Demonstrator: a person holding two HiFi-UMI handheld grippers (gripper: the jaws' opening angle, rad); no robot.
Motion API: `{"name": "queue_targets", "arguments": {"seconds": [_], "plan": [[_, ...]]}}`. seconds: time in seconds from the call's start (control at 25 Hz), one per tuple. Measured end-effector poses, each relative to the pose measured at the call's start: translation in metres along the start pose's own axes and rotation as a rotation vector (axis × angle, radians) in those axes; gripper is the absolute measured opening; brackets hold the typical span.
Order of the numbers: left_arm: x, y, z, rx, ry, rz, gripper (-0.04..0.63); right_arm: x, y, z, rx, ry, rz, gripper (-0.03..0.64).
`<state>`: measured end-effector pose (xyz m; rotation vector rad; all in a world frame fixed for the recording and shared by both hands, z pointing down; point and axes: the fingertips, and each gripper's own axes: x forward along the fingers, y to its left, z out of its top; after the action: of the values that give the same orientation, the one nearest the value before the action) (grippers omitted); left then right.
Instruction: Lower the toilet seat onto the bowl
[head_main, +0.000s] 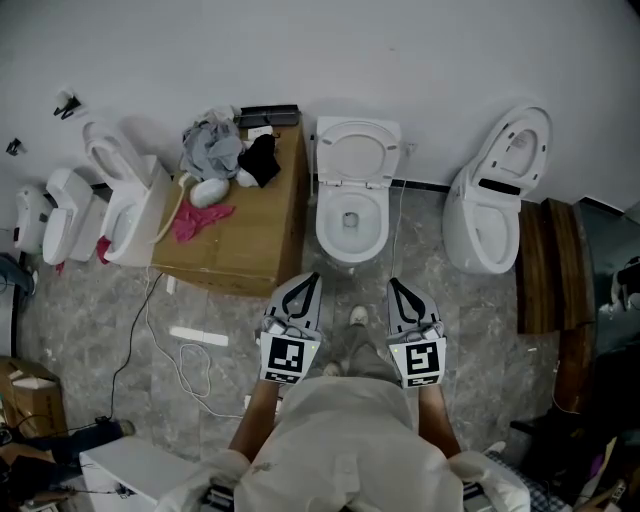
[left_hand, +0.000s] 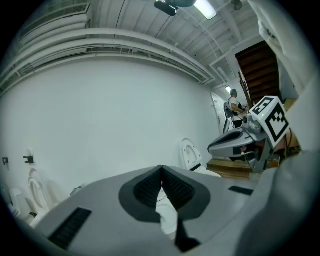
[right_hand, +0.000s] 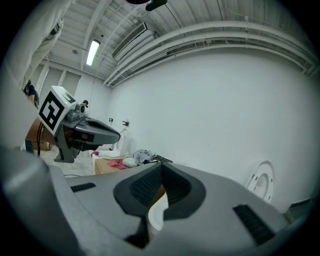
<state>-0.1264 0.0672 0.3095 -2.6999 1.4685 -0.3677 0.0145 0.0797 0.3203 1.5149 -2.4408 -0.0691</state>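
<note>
**A:** Well, whereabouts for the toilet seat (head_main: 357, 150)?

**B:** Upper centre of the head view. Tipped up and back toward the white wall, not down on the bowl (head_main: 322, 228) directly below it in the frame.

**A:** And the claws?

**B:** Lower centre, side by side, both aimed toward the bowl and apart from it. Left claw (head_main: 308, 283) pressed fully together, nothing between the pads. Right claw (head_main: 398, 288) likewise closed on nothing. Touching neither seat nor bowl. Marker cubes behind each, pale sleeves below those.

**A:** Between the two?

**B:** One light shoe (head_main: 357, 316) on the grey stone floor (head_main: 450, 300).

**A:** Left of the bowl?

**B:** Just beside it, a cardboard box (head_main: 250, 240). On its far end, a grey cloth (head_main: 212, 148) and a black cloth (head_main: 260, 160); nearer the box's left edge, a pink cloth (head_main: 198, 220). Farther left, more white toilets (head_main: 125, 195) along the wall.

**A:** Right of the bowl?

**B:** Middle right, a second toilet (head_main: 495, 205), seat also raised. Past that, dark wooden steps (head_main: 550, 265) at the right edge.

**A:** Lower left?

**B:** A white cable (head_main: 185, 365) looping over the floor, and a flat white strip (head_main: 198, 336) lying near it.
</note>
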Motion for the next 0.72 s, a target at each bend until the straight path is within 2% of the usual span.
{"name": "queue_targets", "arguments": {"seconds": [0.72], "plan": [[0.133, 0.044, 0.021, -0.010, 0.052, 0.092, 0.012, 0.109, -0.106, 0.000, 0.003, 0.009, 0.093, 0.006]]}}
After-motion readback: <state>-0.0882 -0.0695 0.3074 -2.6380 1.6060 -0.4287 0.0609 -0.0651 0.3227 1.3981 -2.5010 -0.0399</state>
